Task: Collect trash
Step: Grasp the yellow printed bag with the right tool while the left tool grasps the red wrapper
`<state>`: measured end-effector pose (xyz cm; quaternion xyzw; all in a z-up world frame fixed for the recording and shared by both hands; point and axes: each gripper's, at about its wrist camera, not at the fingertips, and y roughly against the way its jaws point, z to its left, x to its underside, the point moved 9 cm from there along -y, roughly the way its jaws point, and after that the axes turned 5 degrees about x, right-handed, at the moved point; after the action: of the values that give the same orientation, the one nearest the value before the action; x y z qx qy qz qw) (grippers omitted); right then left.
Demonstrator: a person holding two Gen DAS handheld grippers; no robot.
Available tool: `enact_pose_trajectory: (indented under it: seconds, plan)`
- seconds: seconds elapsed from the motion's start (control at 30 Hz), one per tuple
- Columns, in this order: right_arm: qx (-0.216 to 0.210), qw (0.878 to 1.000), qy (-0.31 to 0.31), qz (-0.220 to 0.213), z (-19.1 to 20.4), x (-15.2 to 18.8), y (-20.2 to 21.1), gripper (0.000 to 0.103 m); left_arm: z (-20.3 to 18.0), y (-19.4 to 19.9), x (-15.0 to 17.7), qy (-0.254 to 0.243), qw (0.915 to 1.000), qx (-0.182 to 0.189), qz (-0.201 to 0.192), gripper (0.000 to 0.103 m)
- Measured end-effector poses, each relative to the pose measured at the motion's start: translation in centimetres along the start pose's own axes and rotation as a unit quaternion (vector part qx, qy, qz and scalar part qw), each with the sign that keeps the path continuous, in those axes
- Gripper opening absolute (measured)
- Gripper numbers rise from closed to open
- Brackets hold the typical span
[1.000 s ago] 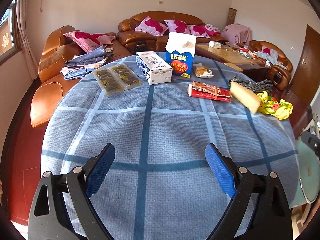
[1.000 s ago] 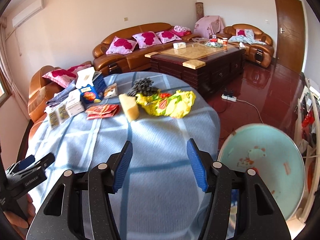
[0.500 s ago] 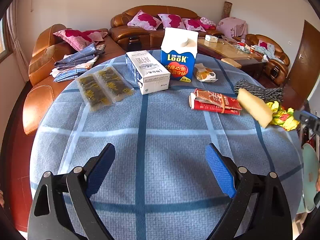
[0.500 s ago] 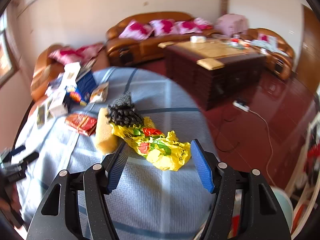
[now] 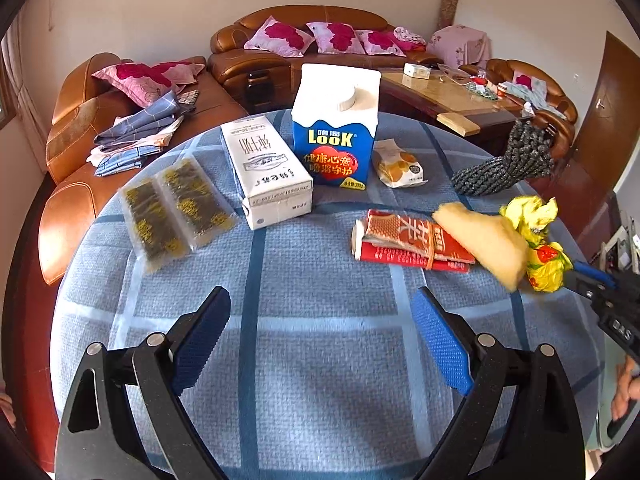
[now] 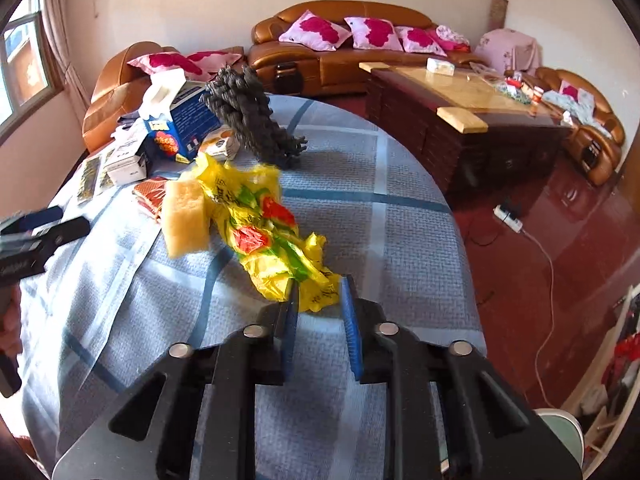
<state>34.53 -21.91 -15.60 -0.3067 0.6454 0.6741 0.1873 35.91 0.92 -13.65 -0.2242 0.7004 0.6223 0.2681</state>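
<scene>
A crumpled yellow plastic bag (image 6: 264, 232) lies on the blue checked table (image 6: 400, 240), beside a yellow sponge (image 6: 186, 216) and a dark knitted scrubber (image 6: 248, 116). My right gripper (image 6: 318, 304) is closing its jaws on the bag's near end, which is pinched between the blue pads. In the left wrist view the bag (image 5: 536, 240) and sponge (image 5: 484, 240) sit at the right edge. My left gripper (image 5: 320, 336) hangs open over bare cloth, with nothing between its fingers. Ahead of it are red packets (image 5: 400, 240), a blue LOOK carton (image 5: 334, 136) and a white box (image 5: 266, 172).
Two clear packets (image 5: 172, 208) and a small snack bag (image 5: 396, 166) also lie on the table. Brown leather sofas (image 5: 296, 60) with pink cushions stand behind it, and a wooden coffee table (image 6: 472, 100) to the right. A power strip (image 6: 508, 216) lies on the red floor.
The right gripper came forward over the yellow bag and its jaws closed on the bag's end. The left gripper moved nearer the items, still open.
</scene>
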Motion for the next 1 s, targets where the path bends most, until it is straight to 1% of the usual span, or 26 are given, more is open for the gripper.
enact_pose_trajectory:
  seconds: [0.17, 0.3, 0.37, 0.4, 0.43, 0.47, 0.5, 0.6, 0.7, 0.77, 0.87, 0.9, 0.93, 0.97, 1.0]
  plan:
    - [-0.012, 1.0, -0.002, -0.01, 0.9, 0.9, 1.8, 0.002, -0.2, -1.6, -1.4, 0.02, 0.9998, 0.001, 0.004, 0.09]
    - [-0.03, 0.999, -0.01, -0.009, 1.3, 1.8, 3.3, 0.002, -0.2, -3.1, -2.7, 0.044, 0.999, -0.002, 0.008, 0.089]
    - [-0.028, 1.0, -0.011, -0.008, 1.2, 2.0, 3.9, 0.005, -0.4, -4.0, -3.1, 0.052, 0.9986, -0.002, 0.013, 0.087]
    - [-0.028, 0.999, -0.014, -0.01, 1.0, 1.9, 4.2, 0.02, -0.6, -4.3, -3.2, 0.053, 0.9985, 0.003, 0.016, 0.086]
    - [-0.027, 0.999, -0.02, -0.016, 0.8, 1.6, 4.5, 0.047, -0.8, -4.7, -3.3, 0.053, 0.9984, 0.006, 0.019, 0.085]
    - [-0.024, 0.999, -0.027, -0.027, 0.5, 1.2, 5.0, 0.056, -0.9, -5.1, -3.3, 0.054, 0.9982, 0.008, 0.024, 0.085]
    - [-0.024, 0.998, -0.033, -0.041, 0.2, 0.5, 5.5, 0.059, -1.0, -5.4, -3.4, 0.057, 0.998, 0.012, 0.027, 0.085]
    - [-0.034, 0.997, -0.045, -0.052, 0.0, -1.3, 5.4, 0.059, -1.6, -6.4, -3.6, 0.061, 0.9971, 0.023, 0.039, 0.085]
    - [-0.048, 0.997, -0.05, -0.033, 0.3, -2.5, 3.1, 0.059, -1.8, -7.2, -3.5, 0.069, 0.9958, 0.031, 0.052, 0.084]
    - [-0.052, 0.998, -0.044, -0.014, 0.7, -2.6, 1.1, 0.059, -2.0, -7.7, -3.5, 0.076, 0.9947, 0.041, 0.056, 0.077]
    - [-0.036, 0.998, -0.037, 0.026, 1.0, -1.6, -2.2, 0.057, -2.6, -7.9, -3.5, 0.078, 0.9936, 0.056, 0.059, 0.069]
    - [-0.042, 0.998, -0.041, 0.037, 1.1, -1.1, -2.8, 0.047, -2.9, -7.9, -3.5, 0.074, 0.9938, 0.06, 0.058, 0.067]
    - [-0.056, 0.996, -0.048, 0.051, 1.4, -0.6, -3.4, 0.03, -3.2, -7.8, -3.6, 0.071, 0.9939, 0.064, 0.055, 0.06]
    - [-0.052, 0.996, -0.05, 0.047, 1.5, -0.5, -3.4, 0.028, -3.6, -7.7, -3.6, 0.066, 0.9938, 0.073, 0.052, 0.053]
    - [-0.046, 0.997, -0.049, 0.043, 1.5, -0.4, -3.1, 0.026, -3.8, -7.5, -3.5, 0.058, 0.9943, 0.073, 0.051, 0.053]
